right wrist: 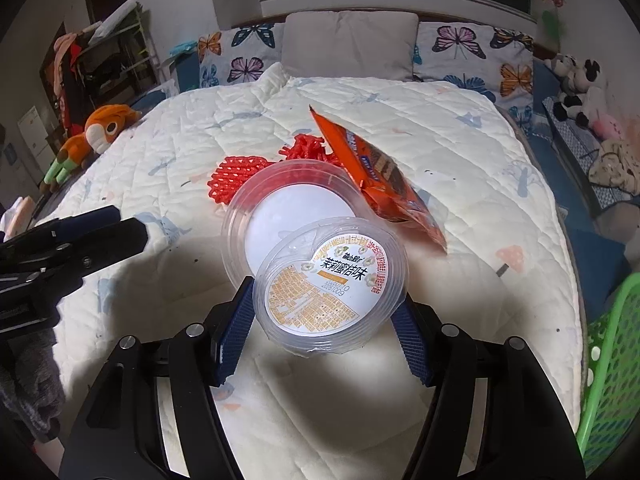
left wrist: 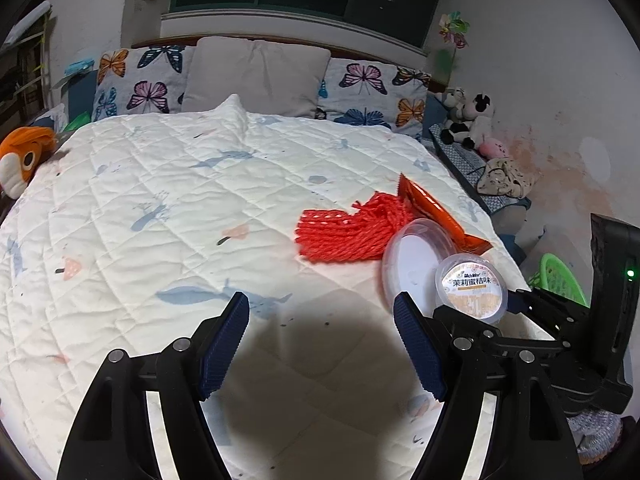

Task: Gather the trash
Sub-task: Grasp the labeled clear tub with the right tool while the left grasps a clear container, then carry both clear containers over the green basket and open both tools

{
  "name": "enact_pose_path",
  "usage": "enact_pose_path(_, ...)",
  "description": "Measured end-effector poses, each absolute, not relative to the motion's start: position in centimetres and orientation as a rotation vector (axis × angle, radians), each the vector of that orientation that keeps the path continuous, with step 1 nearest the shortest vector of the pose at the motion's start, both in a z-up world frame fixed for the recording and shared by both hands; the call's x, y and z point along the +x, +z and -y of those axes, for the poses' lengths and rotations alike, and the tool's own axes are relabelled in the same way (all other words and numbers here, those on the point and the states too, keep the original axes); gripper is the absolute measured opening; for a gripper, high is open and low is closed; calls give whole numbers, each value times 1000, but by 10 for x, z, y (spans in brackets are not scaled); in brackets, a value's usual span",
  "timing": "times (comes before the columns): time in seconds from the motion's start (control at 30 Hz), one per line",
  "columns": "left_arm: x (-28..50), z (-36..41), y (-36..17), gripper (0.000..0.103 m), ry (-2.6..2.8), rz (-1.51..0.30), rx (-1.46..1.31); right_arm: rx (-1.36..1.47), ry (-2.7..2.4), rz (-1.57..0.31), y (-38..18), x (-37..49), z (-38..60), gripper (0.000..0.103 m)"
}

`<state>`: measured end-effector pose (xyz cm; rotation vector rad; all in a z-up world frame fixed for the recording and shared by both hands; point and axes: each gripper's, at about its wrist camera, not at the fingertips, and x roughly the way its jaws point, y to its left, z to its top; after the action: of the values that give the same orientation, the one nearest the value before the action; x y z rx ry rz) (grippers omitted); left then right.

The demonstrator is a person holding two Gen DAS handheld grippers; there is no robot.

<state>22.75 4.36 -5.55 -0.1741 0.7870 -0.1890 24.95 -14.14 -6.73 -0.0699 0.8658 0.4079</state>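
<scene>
Quilted bed (left wrist: pixel 160 200) bears one net (left wrist: pixel 344 228); right tool (right wrist: pixel 324 316) clasps one cup (right wrist: pixel 332 280), left tool (left wrist: pixel 320 336) gapes.

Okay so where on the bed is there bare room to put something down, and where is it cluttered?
The quilt is bare from the red foam net across to the orange plush toy, and up to the pillows. Trash crowds the side toward the green basket: net, orange wrapper, clear lid and labelled tub between the right gripper's pads.

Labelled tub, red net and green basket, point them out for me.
labelled tub (right wrist: pixel 336 280), right wrist view, on its printed label
red net (left wrist: pixel 340 232), left wrist view, mid mesh
green basket (right wrist: pixel 612 360), right wrist view, on its perforated wall
</scene>
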Motion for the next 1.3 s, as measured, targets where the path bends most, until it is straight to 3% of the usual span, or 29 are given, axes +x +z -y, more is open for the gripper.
enact_pose_path(0.7,283,2,-85,54,-343,-878,-206,-3,355,-813,-45,213,193,66)
enact_pose_path(0.9,291,7,-93,40,-374,-902,-222,12,335,-818,-47,210,203,66)
enact_pose_path(0.97,290,8,-94,30,-389,-907,-235,16,329,-820,-48,208,206,66)
enact_pose_path(1.3,270,8,-83,16,-399,-892,-248,44,307,-813,-46,194,220,66)
